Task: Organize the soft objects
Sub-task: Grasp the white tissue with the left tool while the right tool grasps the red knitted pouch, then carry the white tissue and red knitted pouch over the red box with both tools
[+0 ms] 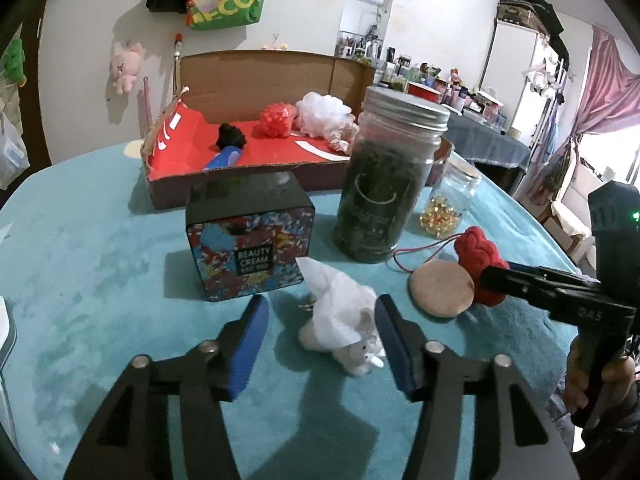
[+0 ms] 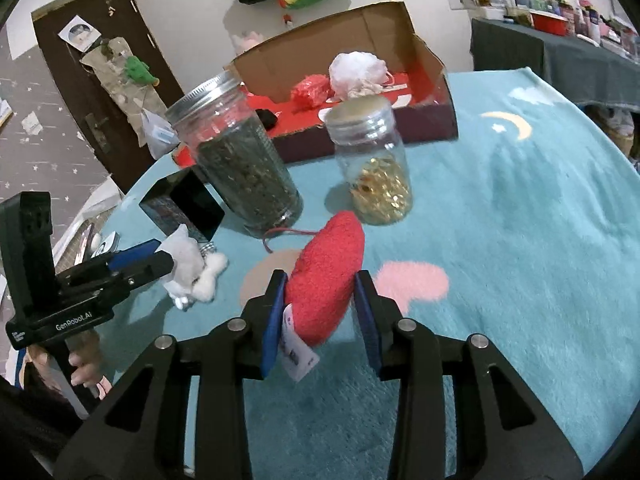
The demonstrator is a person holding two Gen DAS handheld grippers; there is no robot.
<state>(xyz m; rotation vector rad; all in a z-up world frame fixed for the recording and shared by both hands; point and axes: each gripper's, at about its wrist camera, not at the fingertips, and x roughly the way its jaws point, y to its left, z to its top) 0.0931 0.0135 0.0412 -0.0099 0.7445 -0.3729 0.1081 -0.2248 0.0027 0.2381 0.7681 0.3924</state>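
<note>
On the left, the left gripper hangs low over the teal plush-covered table with its blue-padded fingers spread wide on either side of a small white and grey stuffed toy, which lies on the cloth between them; the pads look close to it but I cannot tell that either one touches. The toy's long axis runs roughly away from the fingers, its veil-like white end pointing toward the patterned Beauty Cream tin just behind. To the right, past the tall glass jar of dark dried leaves and the smaller jar of gold bits, the right gripper has its fingers partly closed around a red fuzzy heart-shaped plush, a white tag dangling beneath; the left pad presses it, the right one is beside it. The plush stands lengthwise ahead of the fingers, aimed at the open red-lined cardboard box at the far side, where other soft things already lie. The right gripper seems the readier to carry its piece there.
</note>
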